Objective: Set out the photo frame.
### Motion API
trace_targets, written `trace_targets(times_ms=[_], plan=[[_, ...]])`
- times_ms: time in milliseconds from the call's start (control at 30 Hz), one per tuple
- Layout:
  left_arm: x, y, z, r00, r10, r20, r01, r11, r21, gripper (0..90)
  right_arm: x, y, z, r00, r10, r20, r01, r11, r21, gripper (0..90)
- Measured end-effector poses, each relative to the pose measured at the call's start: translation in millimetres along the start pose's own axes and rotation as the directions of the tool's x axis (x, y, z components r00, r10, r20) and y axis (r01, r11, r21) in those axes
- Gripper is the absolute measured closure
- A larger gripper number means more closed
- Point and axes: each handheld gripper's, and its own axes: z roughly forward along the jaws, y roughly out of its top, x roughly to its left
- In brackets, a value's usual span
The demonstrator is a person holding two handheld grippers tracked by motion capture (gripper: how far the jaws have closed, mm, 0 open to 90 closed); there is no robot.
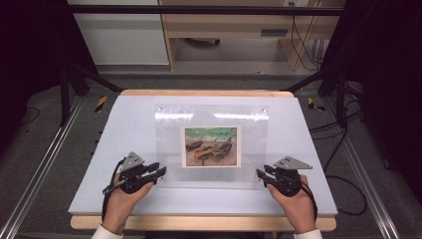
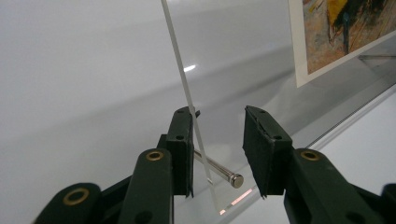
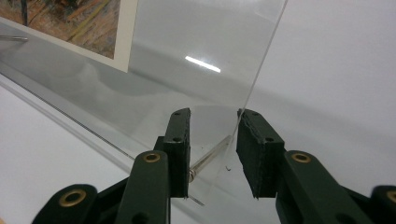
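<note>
clear acrylic frame (image 1: pixel 211 119) | painted boats print (image 1: pixel 211 146) | black tongs (image 1: pixel 159 172)

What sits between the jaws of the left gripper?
In the left gripper view, the left gripper straddles the clear acrylic frame's corner edge and its small metal pin, with a gap beside the right jaw.

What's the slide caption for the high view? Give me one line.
Left gripper and right gripper bracket the near corners of a clear acrylic frame holding a boat painting on a white table.
</note>
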Motion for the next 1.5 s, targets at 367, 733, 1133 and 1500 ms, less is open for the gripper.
trace_targets(times_ms=[367, 733, 1133, 1500], plan=[[-0.9, -1.3, -0.9, 1.0, 0.005, -0.003, -0.005, 1.0, 0.003, 64.1, 1.4, -1.6, -1.2, 0.9999, -0.01, 0.004, 0.01, 1.0, 0.002, 66.6], [-1.6, -2.3, -1.7, 0.9999, 0.011, -0.005, -0.011, 0.9999, 0.007, 64.5, 2.0, -2.3, -2.0, 0.9999, -0.012, 0.005, 0.012, 1.0, 0.004, 67.4], [-1.9, -2.5, -1.7, 0.9999, 0.011, -0.006, -0.011, 0.9999, 0.007, 64.6, 2.1, -2.4, -1.9, 0.9998, -0.016, 0.01, 0.016, 1.0, 0.003, 67.5], [-2.7, -2.6, -2.0, 0.9999, 0.011, -0.01, -0.011, 0.9999, 0.009, 65.1, 2.1, -2.7, -2.3, 0.9998, -0.019, 0.011, 0.019, 1.0, 0.007, 68.0]])
